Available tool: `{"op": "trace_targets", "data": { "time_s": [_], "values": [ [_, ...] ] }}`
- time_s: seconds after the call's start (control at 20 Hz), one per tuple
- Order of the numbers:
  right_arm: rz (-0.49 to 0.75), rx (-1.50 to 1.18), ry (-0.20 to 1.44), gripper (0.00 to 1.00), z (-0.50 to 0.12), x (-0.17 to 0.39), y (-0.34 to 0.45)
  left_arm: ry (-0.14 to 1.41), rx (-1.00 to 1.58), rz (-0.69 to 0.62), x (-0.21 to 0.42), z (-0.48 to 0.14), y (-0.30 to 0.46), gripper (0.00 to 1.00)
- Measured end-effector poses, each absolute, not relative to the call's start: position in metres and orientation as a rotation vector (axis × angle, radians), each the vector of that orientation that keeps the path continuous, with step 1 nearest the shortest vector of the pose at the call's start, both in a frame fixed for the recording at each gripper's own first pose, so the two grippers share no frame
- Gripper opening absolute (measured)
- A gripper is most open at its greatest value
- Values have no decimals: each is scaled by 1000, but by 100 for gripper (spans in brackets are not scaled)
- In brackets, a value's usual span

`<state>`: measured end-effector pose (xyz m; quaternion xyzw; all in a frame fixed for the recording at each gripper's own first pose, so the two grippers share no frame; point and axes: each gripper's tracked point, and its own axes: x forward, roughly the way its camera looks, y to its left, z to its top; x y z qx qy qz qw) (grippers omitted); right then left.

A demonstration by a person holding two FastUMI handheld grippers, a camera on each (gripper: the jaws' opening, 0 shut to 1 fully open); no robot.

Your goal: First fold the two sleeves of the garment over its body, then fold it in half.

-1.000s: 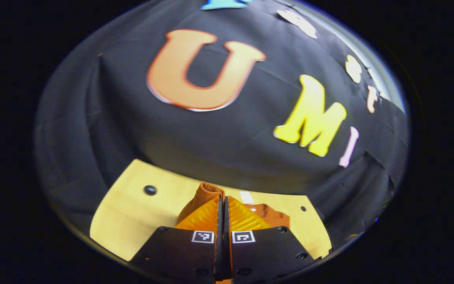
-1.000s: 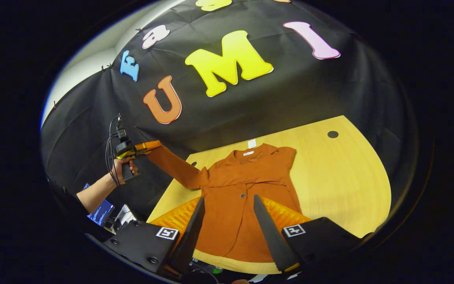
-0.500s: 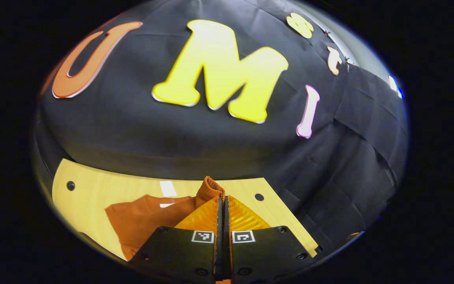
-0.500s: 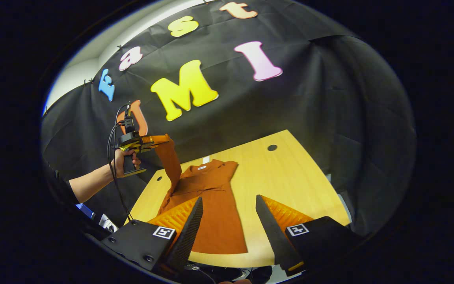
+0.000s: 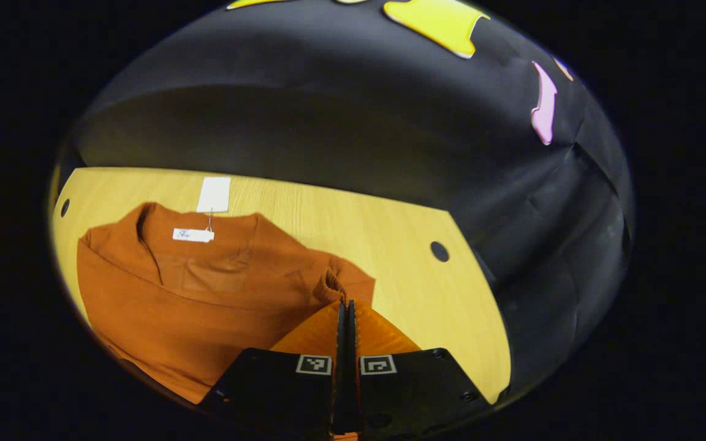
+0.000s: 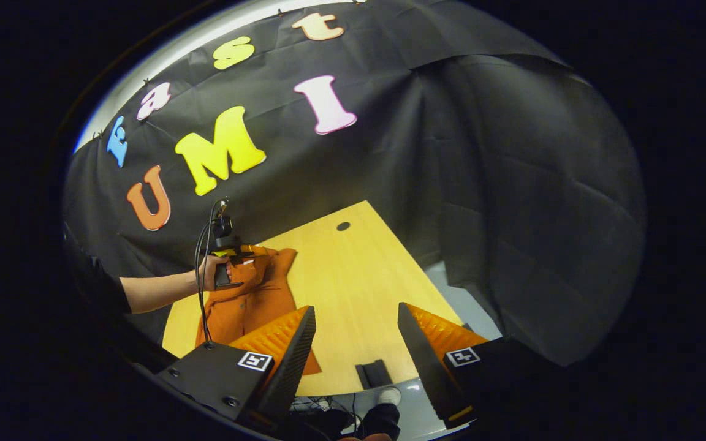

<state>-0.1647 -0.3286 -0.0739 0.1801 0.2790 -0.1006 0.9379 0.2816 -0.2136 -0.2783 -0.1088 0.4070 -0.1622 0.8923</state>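
The left tongs (image 5: 345,306) are closed on the cuff (image 5: 333,283) of a sleeve and hold it over the body of the garment (image 5: 206,288), which lies flat on the surface (image 5: 390,233). The right tongs (image 6: 353,318) stand wide apart, holding nothing, well off to the side of the garment.

Risk: if the cuff is let go before it rests on the body, the sleeve may land bunched or skewed. Pulling too far across may drag the garment along the surface.

Compared with one second ago, the sleeve is no longer stretched outward and raised; it now sits low over the chest. The right tongs now point away from the garment.
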Motion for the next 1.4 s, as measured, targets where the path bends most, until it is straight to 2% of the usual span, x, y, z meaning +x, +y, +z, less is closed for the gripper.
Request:
{"op": "trace_targets", "data": {
  "time_s": [0.15, 0.3, 0.35, 0.4, 0.45, 0.5, 0.55, 0.7, 1.0, 1.15, 1.3, 1.4],
  "values": [
    [-260, 362, 586, 87, -78, -180, -333, 856, -291, -352, 280, -300, -224, 5],
    [-244, 357, 576, 87, -75, -170, -318, 854, -269, -386, 265, -291, -240, 65],
    [-224, 350, 571, 87, -73, -162, -311, 841, -259, -392, 261, -283, -239, 70],
    [-201, 342, 565, 81, -72, -155, -302, 822, -252, -396, 254, -273, -235, 97],
    [-176, 330, 559, 87, -70, -146, -293, 789, -243, -392, 248, -256, -227, 89],
    [-150, 315, 552, 87, -69, -137, -282, 744, -233, -384, 244, -238, -217, 97],
    [-122, 297, 546, 88, -67, -126, -271, 693, -219, -379, 238, -216, -204, 98],
    [-30, 262, 517, 92, -61, -87, -233, 537, -163, -320, 209, -144, -152, 99],
    [140, 220, 402, 93, -32, -5, -134, 241, -90, -171, 132, -17, -20, 99],
    [179, 172, 323, 94, -18, 19, -87, 177, -44, -110, 98, 1, 32, 98],
    [203, 138, 295, 92, -13, 23, -42, 123, -51, -67, 67, 19, 67, 100],
    [208, 130, 292, 94, -14, 24, -21, 83, -53, -35, 53, 25, 86, 98]
  ]
}}
